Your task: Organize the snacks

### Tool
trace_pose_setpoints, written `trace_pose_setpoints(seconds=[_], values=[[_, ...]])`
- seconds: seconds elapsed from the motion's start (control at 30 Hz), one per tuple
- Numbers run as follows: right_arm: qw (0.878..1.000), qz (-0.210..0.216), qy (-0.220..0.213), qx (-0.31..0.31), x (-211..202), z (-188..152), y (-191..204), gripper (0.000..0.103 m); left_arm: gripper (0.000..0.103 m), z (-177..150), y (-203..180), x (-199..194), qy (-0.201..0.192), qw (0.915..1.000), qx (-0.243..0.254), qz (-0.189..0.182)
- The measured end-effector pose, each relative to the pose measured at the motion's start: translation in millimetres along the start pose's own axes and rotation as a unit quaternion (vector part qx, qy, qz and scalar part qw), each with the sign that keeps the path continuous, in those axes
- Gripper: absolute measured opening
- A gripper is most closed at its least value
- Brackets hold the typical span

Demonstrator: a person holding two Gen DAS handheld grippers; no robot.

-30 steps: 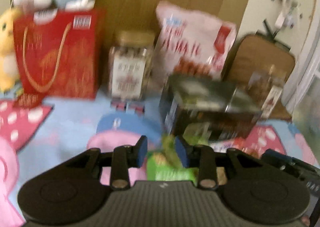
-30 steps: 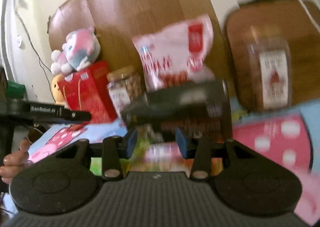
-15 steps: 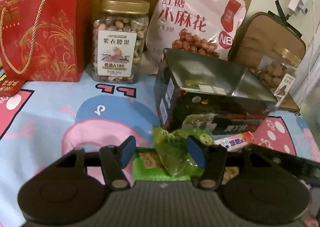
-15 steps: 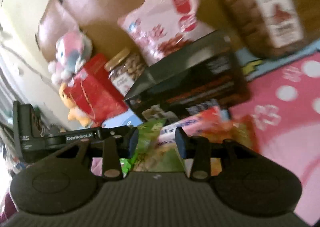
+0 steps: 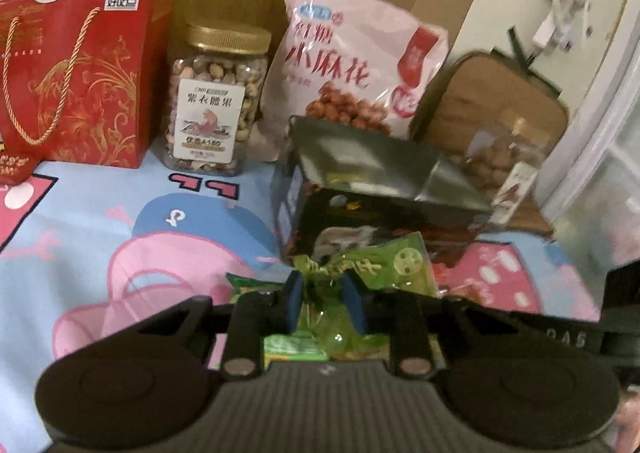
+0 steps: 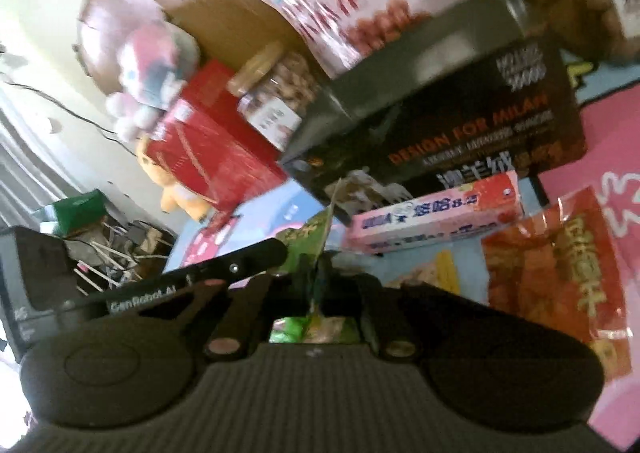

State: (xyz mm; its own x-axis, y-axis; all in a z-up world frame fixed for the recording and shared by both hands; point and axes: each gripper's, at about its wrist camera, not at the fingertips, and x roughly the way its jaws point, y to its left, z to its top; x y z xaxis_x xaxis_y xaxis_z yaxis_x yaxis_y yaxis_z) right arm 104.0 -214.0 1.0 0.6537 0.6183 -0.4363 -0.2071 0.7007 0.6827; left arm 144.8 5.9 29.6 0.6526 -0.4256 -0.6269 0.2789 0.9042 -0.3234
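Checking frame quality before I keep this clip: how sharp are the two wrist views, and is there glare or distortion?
Left wrist view: mostly sharp, the nut jar label readable, the pink snack bag slightly smeared; glare on the dark box top; fisheye bending at the edges. Right wrist view: tilted, motion-blurred throughout, the red gift bag smeared, washed-out light at left.
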Motion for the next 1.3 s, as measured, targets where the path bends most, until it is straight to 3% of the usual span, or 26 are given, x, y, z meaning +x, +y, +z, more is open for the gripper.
trace_pose_setpoints(seconds=[0.23, 0.47, 0.63, 0.73, 0.77, 0.83, 0.93, 1.03, 1.17, 1.3], values=[[0.999, 0.006, -0.051, -0.009, -26, 16, 14, 0.005, 0.022, 27, -25, -9, -0.035, 0.9991, 0.020, -0.013], [0.996, -0.009, -0.086, -0.032, -26, 55, 17, 0.005, 0.022, 65, -41, 12, -0.056, 0.9979, 0.031, -0.013], [0.994, -0.029, -0.091, -0.053, -6, 77, 11, 0.005, 0.022, 79, -41, 39, -0.063, 0.9971, 0.041, 0.010], [0.992, -0.053, -0.083, -0.076, 14, 84, 7, 0.005, 0.026, 80, -42, 59, -0.062, 0.9946, 0.061, 0.056], [0.991, -0.062, -0.079, -0.087, 22, 84, 7, 0.010, 0.032, 78, -43, 65, -0.063, 0.9923, 0.072, 0.079], [0.987, -0.088, -0.065, -0.118, 38, 84, 8, 0.016, 0.034, 74, -41, 68, -0.064, 0.9898, 0.079, 0.099], [0.980, -0.117, -0.080, -0.138, 36, 82, 6, 0.042, 0.034, 68, -32, 54, -0.071, 0.9918, 0.065, 0.084], [0.980, -0.105, -0.113, -0.127, 5, 75, 3, 0.043, 0.034, 58, -27, 33, -0.080, 0.9923, 0.058, 0.076], [0.977, -0.101, -0.151, -0.110, -45, 49, -6, 0.043, 0.034, 34, -20, 15, -0.053, 0.9966, 0.043, 0.046], [0.981, -0.134, -0.129, -0.061, -61, 26, -40, 0.043, 0.034, 15, -17, 37, 0.011, 0.9993, 0.014, 0.032]])
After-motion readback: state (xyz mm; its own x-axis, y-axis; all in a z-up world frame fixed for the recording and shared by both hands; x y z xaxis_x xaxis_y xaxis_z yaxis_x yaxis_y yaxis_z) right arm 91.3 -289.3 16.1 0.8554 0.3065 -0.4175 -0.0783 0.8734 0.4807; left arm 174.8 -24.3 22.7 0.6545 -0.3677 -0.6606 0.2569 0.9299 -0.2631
